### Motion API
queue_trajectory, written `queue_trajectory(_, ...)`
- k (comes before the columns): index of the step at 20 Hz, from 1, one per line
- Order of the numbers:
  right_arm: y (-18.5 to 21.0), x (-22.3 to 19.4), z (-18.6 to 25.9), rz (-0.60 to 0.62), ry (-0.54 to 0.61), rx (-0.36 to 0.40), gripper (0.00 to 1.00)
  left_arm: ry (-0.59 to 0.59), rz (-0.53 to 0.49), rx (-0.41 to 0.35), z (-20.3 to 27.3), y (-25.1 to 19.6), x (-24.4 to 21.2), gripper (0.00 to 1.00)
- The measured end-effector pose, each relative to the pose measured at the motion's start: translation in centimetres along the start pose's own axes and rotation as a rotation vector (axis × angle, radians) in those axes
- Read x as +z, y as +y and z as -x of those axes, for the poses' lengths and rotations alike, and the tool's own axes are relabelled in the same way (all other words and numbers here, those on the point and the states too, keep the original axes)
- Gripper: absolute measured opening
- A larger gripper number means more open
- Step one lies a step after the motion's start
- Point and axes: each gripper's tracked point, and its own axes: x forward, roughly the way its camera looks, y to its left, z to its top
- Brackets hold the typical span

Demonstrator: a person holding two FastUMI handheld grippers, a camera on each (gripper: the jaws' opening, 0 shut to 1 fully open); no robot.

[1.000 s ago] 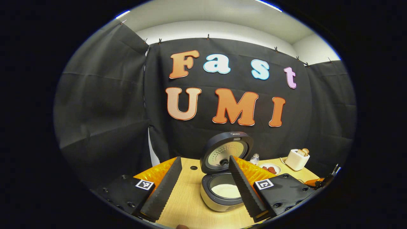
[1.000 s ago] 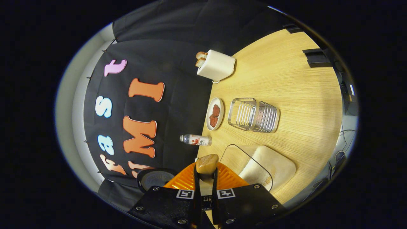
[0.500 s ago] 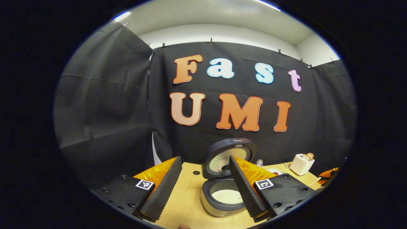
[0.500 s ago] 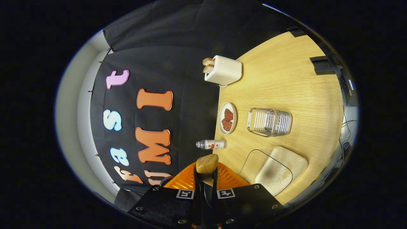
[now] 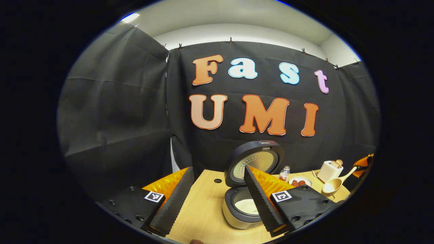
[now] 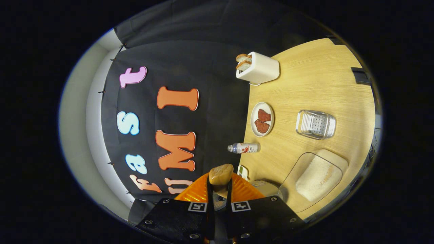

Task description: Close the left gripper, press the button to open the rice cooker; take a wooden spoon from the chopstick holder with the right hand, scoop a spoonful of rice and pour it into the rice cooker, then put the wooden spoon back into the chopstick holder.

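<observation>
Two tools work over our bench (image 6: 315,84): at its 7 o'clock the rice cooker (image 5: 242,210) stands with lid raised, rice inside. Our left tool (image 5: 217,200) gapes wide, empty. Our right tool (image 6: 219,200) pinches the wooden spoon (image 6: 220,174); the chopstick holder (image 6: 316,124) sits at 3 o'clock.

A: In the left gripper view, the near finger (image 5: 261,200) covers the right part of the rice cooker (image 5: 242,210) bowl.

B: In the right gripper view, the wooden spoon (image 6: 220,175) handle is lost between the closed fingers; bottle (image 6: 244,148) label too small.
</observation>
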Motion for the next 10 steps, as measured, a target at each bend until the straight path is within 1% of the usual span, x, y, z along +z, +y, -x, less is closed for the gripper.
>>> queue_trajectory(1, 0.8, -0.6, -0.8, 0.001, 0.014, 0.004, 0.12, 0.000, 0.007, 0.001, 0.0, 0.1, 0.0, 1.00)
queue_trajectory(2, 1.4, -1.0, -1.5, -0.001, 0.023, 0.009, 0.12, 0.000, 0.012, 0.001, 0.0, 0.3, 0.0, 0.98)
queue_trajectory(5, 3.0, -2.9, -3.6, -0.002, 0.069, 0.023, 0.12, -0.007, 0.014, 0.023, -0.1, 1.2, 0.2, 1.00)
queue_trajectory(8, 4.1, -4.8, -5.8, 0.016, 0.099, 0.027, 0.12, -0.007, 0.028, 0.037, 0.3, 1.6, 0.2, 1.00)
queue_trajectory(10, 5.0, -6.3, -7.3, 0.024, 0.126, 0.028, 0.12, -0.007, 0.037, 0.032, 0.6, 1.5, 0.4, 1.00)
